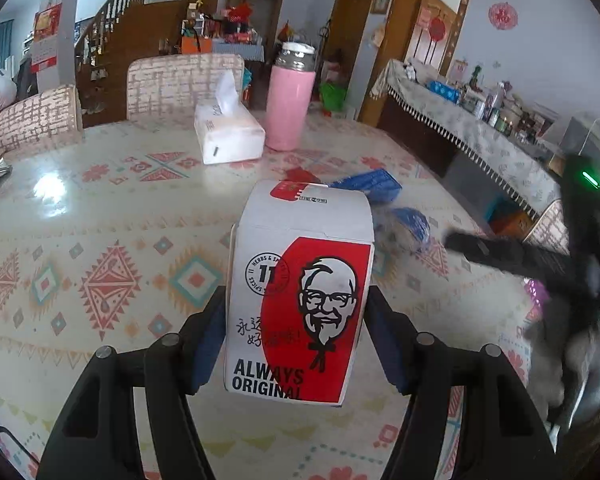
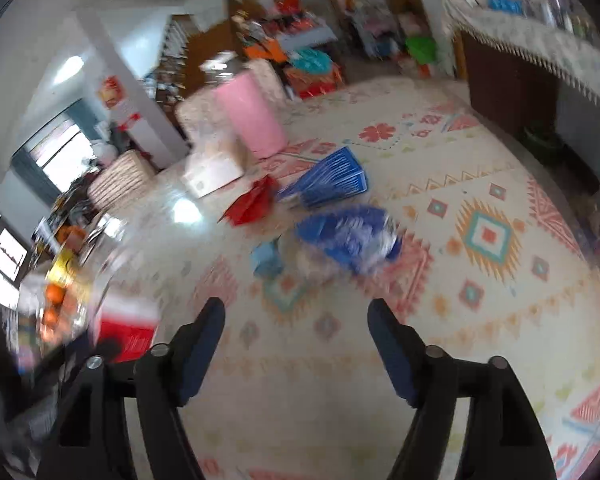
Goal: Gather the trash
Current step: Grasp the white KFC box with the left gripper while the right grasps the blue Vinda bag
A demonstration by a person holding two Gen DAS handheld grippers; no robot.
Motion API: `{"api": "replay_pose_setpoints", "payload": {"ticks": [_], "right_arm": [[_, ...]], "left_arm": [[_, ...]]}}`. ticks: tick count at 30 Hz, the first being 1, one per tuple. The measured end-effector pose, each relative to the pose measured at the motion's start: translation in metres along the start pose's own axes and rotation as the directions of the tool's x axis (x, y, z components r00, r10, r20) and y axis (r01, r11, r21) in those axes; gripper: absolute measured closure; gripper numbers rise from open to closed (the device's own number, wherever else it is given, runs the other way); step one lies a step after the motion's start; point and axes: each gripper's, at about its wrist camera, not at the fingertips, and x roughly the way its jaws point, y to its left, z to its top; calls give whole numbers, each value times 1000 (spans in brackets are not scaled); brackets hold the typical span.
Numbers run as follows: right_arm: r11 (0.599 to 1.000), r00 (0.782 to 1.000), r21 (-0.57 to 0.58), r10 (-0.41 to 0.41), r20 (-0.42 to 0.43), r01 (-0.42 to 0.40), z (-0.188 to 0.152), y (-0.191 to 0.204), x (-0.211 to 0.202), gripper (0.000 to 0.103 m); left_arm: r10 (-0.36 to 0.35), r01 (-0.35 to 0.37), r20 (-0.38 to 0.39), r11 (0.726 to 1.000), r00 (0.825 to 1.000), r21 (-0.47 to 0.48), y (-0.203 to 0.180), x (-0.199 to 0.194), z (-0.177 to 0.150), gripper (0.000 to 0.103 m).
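We've got the L gripper (image 1: 296, 320) clamped on the KFC box (image 1: 300, 292), upright, pads tight on both sides, lifted off the patterned desk (image 1: 100, 216). Past it at 12 o'clock: pink flask (image 1: 290, 104) w/ tissue pack (image 1: 228, 136) just beside, at its 9. R gripper (image 2: 296, 316) gapes wide, nothing betw its pads. Ahead of it at 12 on the desk: crumpled blue wrapper (image 2: 348, 236), blue carton (image 2: 332, 180), red wrapper (image 2: 252, 200) at 11. R view blurred.

A pink flask (image 1: 290, 104) stands just beside a white tissue pack (image 1: 228, 136) on the patterned table (image 1: 100, 216).
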Motion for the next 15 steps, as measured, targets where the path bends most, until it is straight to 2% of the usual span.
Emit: {"api": "replay_pose_setpoints", "payload": {"ticks": [4,6,8,12,15], "right_arm": [[990,995,111,-76,-68,84,37,-10,38,24],[981,989,141,-126,-79,136,49,-11,52,24],[973,979,130,-179,-94,190,56,-10,64,24],[947,947,82,-302,-113,312,58,-3,79,26],[933,930,55,-347,-120,355,53,-2,84,29]], "left_arm": [[84,-84,4,996,996,9,9,3,-7,37],[83,-83,-2,997,997,-1,12,5,-6,37],[81,-81,-5,997,997,-8,14,6,-5,37],[100,-100,-5,995,995,-1,13,5,-7,37],[96,-96,-7,995,995,-1,12,6,-8,37]]}}
